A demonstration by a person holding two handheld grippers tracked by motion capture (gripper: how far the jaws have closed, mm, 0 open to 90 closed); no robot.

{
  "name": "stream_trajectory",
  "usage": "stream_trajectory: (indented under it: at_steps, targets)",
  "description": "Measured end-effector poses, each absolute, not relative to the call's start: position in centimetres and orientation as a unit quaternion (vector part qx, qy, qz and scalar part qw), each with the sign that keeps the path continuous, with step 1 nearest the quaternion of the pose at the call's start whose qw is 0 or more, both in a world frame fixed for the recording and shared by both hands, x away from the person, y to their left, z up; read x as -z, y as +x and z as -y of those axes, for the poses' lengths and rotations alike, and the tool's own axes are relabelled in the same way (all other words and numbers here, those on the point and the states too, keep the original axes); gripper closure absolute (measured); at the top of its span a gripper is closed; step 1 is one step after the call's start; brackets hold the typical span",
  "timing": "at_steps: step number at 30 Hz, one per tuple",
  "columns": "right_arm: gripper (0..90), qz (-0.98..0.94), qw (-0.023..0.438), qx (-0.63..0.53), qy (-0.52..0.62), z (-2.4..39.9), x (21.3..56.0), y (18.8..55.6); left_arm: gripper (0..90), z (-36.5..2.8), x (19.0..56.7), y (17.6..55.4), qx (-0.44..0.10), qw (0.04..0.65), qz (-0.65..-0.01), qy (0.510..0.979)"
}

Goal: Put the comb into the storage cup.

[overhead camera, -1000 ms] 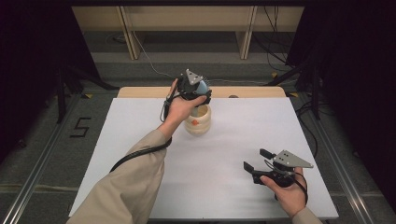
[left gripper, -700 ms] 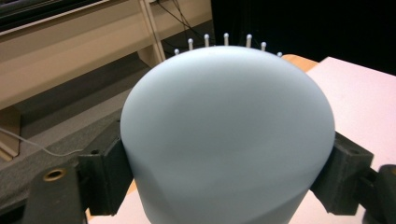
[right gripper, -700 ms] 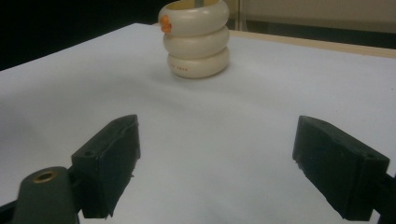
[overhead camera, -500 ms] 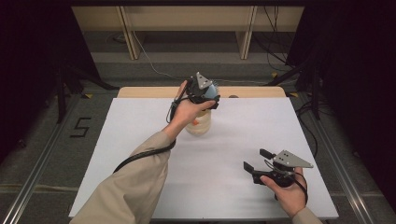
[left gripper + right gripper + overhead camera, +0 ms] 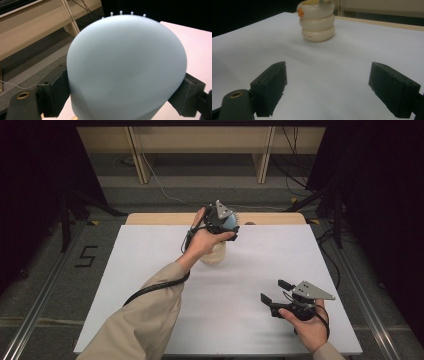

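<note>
Left hand-held gripper [image 5: 226,224]: at 12 o'clock on the worktop, jaws clamped wide on a pale blue dome [image 5: 127,67], just above the cream ringed pot [image 5: 214,256].
Left gripper view: tiny white nubs along the dome's top.
Right gripper view: orange spot on the pot.
Right hand-held gripper [image 5: 276,292]: 5 o'clock, jaws apart, empty.
Worktop [image 5: 150,270]: white.
Room: dark, grey floor.
</note>
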State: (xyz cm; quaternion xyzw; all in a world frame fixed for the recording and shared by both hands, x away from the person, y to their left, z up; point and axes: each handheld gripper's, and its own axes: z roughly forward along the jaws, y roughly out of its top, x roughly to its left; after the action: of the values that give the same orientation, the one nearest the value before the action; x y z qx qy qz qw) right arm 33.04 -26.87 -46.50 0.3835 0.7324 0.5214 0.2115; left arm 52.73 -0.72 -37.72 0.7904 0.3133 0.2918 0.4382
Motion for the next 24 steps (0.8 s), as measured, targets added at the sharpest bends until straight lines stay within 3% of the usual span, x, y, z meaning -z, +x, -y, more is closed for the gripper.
stream_trajectory:
  at_steps: [24]
  targets:
    - [15.8, -0.733, 0.21, -0.52, 0.385, 26.91, 46.51, 33.01, 10.2, 1.42, 37.61, 52.04, -0.286, 0.429, -0.296, 0.804]
